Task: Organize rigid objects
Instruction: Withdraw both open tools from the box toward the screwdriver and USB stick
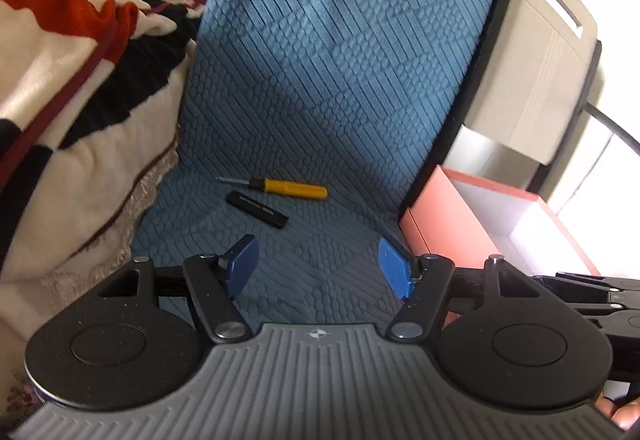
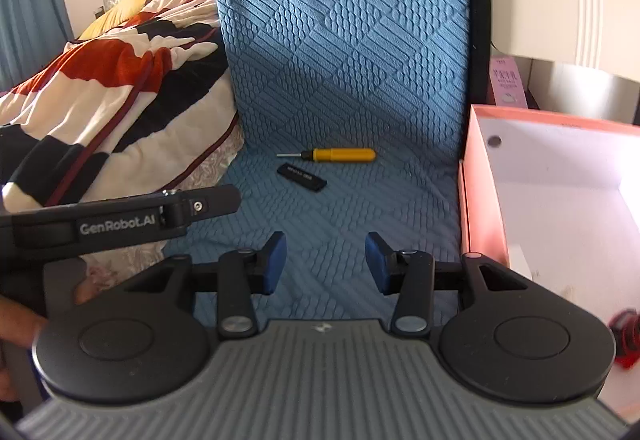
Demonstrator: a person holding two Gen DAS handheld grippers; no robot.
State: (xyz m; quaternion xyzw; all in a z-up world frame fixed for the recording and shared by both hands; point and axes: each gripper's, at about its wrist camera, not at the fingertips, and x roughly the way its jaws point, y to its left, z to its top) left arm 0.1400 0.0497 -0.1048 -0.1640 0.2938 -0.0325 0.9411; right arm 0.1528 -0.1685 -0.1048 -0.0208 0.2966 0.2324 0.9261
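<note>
The screwdriver [image 2: 336,155] and the black stick [image 2: 302,172] lie side by side, just apart, on the blue cover [image 2: 344,52], ahead of both grippers. From the right gripper [image 2: 326,263] they sit at about 12 o'clock, slightly toward 11; from the left gripper [image 1: 320,266] nearer 11. Both long axes run roughly 3-to-9, the screwdriver's tip at 9. The right gripper looks the better lined up, though neither is clearly nearer. Jaws on both are apart and empty. The pink box [image 2: 484,200] stands open at 3 o'clock of the right gripper, beside the cover; its white inside looks mostly bare, and a blurred red thing [image 2: 626,340] shows at the frame's edge.
</note>
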